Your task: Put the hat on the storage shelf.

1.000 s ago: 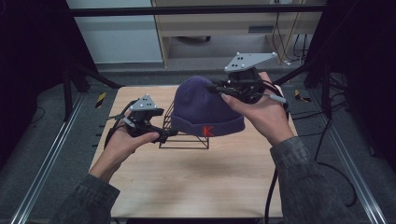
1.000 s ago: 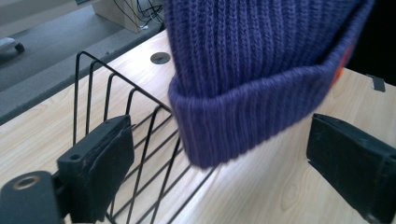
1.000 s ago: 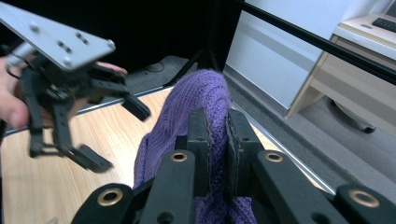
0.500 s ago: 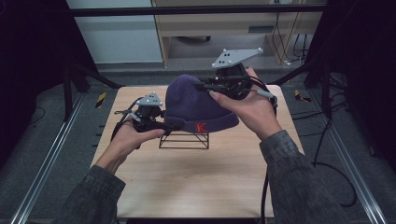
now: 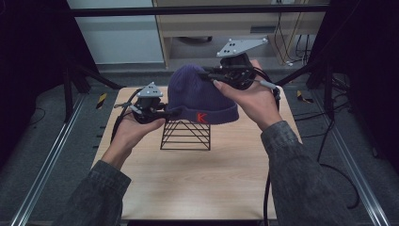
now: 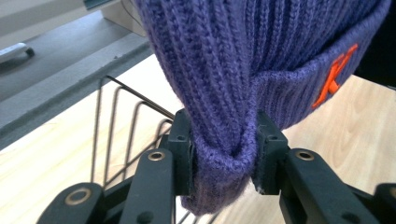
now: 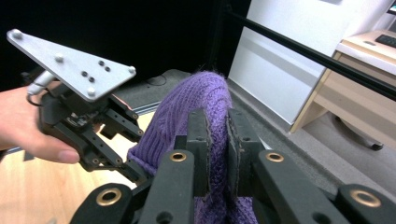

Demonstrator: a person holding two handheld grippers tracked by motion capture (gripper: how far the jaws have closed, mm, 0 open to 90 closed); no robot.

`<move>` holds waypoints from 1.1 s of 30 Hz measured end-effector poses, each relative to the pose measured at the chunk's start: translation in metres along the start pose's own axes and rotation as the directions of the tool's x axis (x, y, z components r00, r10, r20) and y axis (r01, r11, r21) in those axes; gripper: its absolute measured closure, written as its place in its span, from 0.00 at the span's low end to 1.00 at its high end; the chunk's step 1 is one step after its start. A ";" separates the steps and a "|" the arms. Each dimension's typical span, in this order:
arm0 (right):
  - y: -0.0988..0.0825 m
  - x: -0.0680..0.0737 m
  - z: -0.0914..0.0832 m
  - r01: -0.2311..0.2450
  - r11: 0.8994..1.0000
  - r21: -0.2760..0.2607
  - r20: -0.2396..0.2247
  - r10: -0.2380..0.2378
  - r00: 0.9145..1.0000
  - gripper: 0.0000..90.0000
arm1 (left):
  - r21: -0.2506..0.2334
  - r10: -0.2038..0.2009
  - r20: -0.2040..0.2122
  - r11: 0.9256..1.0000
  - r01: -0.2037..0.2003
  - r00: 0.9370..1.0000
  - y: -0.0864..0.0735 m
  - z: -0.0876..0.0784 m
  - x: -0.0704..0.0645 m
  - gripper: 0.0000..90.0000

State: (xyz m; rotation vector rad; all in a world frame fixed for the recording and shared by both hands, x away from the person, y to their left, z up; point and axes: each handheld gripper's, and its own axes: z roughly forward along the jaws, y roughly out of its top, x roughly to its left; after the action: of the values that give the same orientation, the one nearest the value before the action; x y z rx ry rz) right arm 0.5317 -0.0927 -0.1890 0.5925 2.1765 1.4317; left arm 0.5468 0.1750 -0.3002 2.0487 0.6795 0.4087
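Note:
A purple knit beanie (image 5: 197, 96) with an orange K (image 5: 203, 117) hangs just over a black wire rack (image 5: 185, 135) on the wooden table (image 5: 188, 183). My left gripper (image 5: 175, 112) is shut on the left end of its folded brim. Its jaws have just been closing, and in the left gripper view the brim (image 6: 224, 140) is bunched tight in my left gripper (image 6: 224, 154). My right gripper (image 5: 207, 75) is shut on the crown from the far right. In the right gripper view, my right gripper (image 7: 218, 140) pinches a fold of the beanie (image 7: 205, 98).
The rack (image 6: 121, 116) stands mid-table, directly below the beanie. The light table top has open board in front of the rack. Black frame rails run along both sides, and a wooden cabinet (image 5: 207, 28) stands behind the table. The left gripper's grey plate (image 7: 74, 60) is near in the right gripper view.
The left jaws went from open beside the rack to shut on the brim. The right gripper moved left and up with the crown, so the beanie now hangs higher over the rack.

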 end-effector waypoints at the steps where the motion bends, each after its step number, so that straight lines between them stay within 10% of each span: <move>1: 0.000 -0.004 0.004 -0.008 1.000 -0.005 0.002 0.008 1.000 0.90 | -0.002 -0.003 -0.010 1.000 0.002 1.000 0.001 0.001 0.002 0.73; 13: -0.008 -0.022 0.029 -0.035 0.999 0.005 0.025 0.035 0.999 0.90 | 0.016 0.018 -0.090 1.000 -0.016 0.996 0.005 0.013 0.017 0.73; 33: -0.034 -0.024 0.055 -0.071 0.995 0.071 0.025 0.070 0.997 0.89 | 0.049 -0.006 -0.075 0.999 0.010 0.997 -0.023 0.003 0.029 0.73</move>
State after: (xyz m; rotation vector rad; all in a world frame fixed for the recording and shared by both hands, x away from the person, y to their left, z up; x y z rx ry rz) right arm 0.5804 -0.0796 -0.2362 0.7143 2.2175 1.3795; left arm 0.5641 0.2010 -0.3205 2.0854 0.7494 0.4695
